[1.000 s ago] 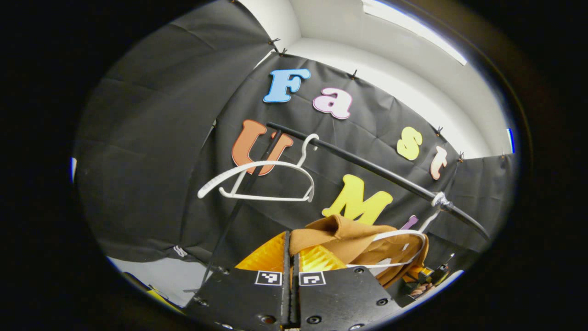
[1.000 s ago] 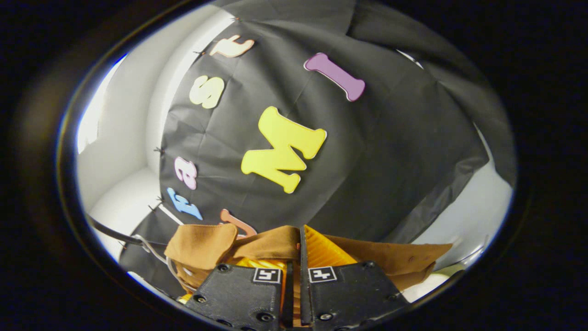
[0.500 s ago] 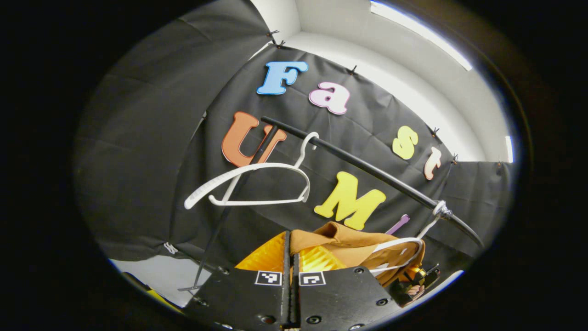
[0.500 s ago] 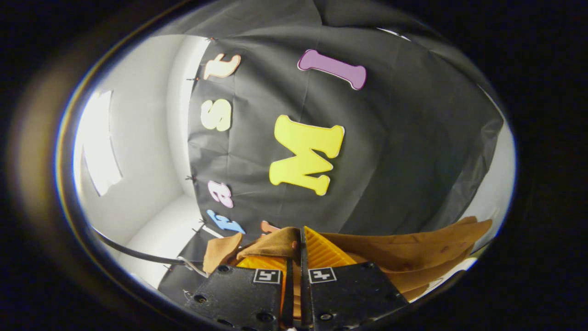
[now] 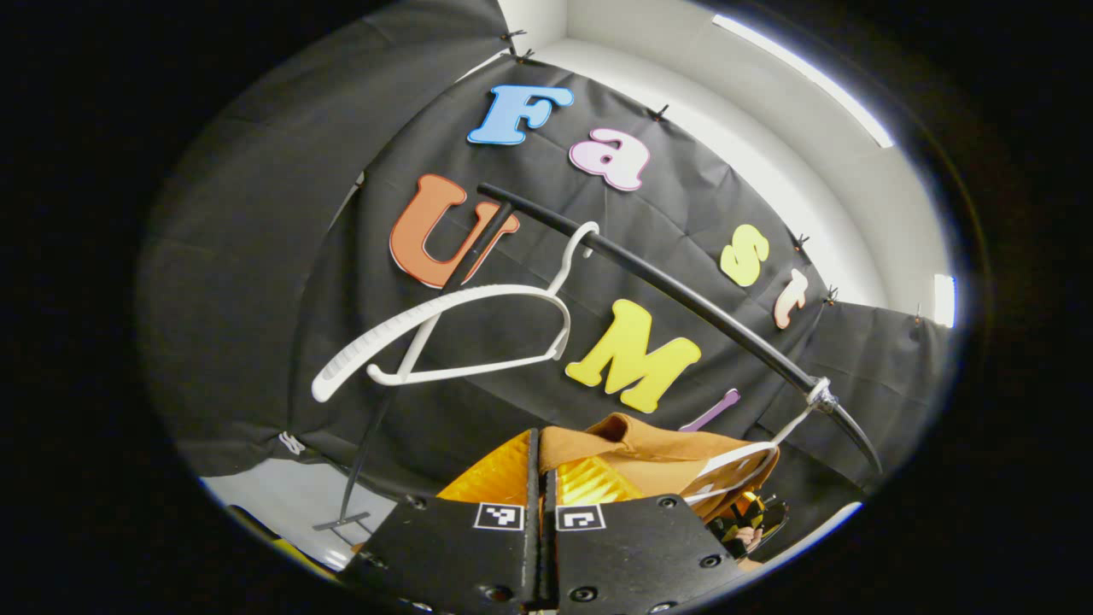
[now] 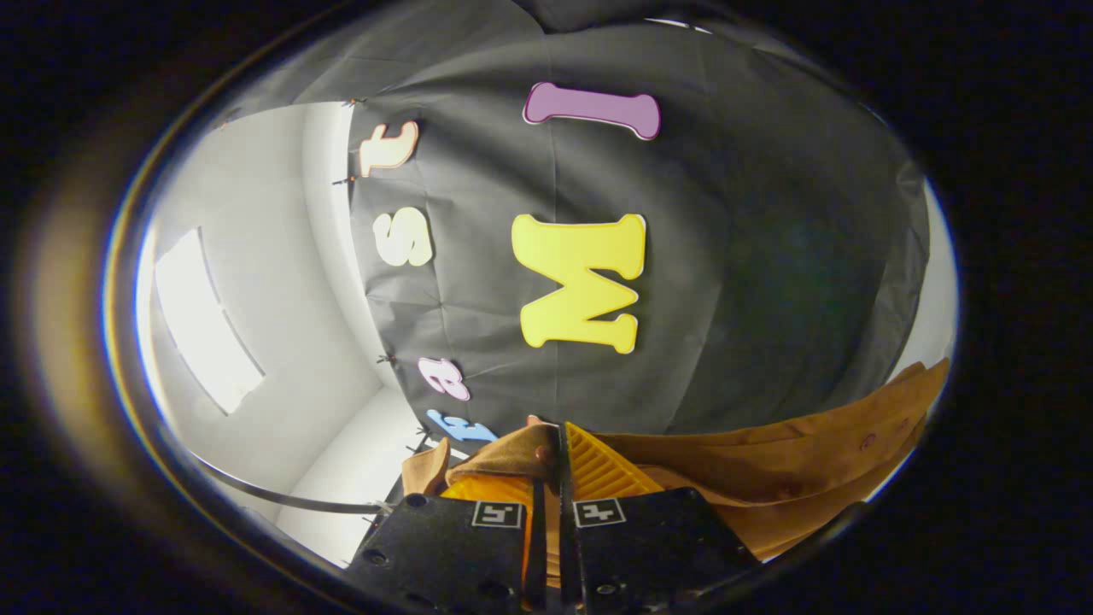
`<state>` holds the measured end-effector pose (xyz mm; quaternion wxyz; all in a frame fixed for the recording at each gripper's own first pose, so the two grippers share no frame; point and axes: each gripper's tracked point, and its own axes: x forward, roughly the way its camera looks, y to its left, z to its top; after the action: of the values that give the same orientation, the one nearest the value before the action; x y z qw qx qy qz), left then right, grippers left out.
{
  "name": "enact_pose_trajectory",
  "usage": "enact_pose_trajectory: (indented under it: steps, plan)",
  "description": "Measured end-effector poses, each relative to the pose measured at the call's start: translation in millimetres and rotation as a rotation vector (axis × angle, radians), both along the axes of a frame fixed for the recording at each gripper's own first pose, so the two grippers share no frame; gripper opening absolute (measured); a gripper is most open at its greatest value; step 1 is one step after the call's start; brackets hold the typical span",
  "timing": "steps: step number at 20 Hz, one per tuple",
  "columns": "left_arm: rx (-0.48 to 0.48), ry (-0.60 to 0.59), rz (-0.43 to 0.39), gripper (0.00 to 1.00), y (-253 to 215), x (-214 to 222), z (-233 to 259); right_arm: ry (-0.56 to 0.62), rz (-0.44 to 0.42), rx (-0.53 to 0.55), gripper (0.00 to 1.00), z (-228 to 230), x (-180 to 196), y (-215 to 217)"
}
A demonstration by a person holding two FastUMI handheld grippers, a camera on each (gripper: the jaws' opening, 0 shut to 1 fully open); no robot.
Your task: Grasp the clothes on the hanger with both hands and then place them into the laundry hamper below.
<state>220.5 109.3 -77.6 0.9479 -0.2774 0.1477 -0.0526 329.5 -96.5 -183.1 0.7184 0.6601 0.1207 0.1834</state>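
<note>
Both views ride close behind their tongs, tilted up at the booth wall, sharing the brown garment

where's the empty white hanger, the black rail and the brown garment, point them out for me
empty white hanger [image 5: 444, 306], left gripper view, on its upper arm.
black rail [image 5: 683, 301], left gripper view, mid-length of the bar.
brown garment [image 6: 768, 465], right gripper view, on the cloth spreading right of the fingers.

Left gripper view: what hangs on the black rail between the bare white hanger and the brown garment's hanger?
Nothing: in the left gripper view the rail is bare between the empty hanger and the garment's hanger.
</note>
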Motion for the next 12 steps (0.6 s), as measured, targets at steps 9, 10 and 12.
enact_pose_trajectory:
  steps: [9, 10, 12]
  plan:
    - [0.163, 0.105, -0.051, 0.00, -5, 21, -43, 0.028, 0.034, -0.046, 0.09, -7, 6, 5]
    - [0.171, 0.112, -0.055, 0.00, -6, 22, -46, 0.030, 0.036, -0.048, 0.09, -7, 7, 6]
    - [0.168, 0.126, -0.066, 0.00, -9, 24, -56, 0.039, 0.042, -0.038, 0.09, -9, 7, 7]
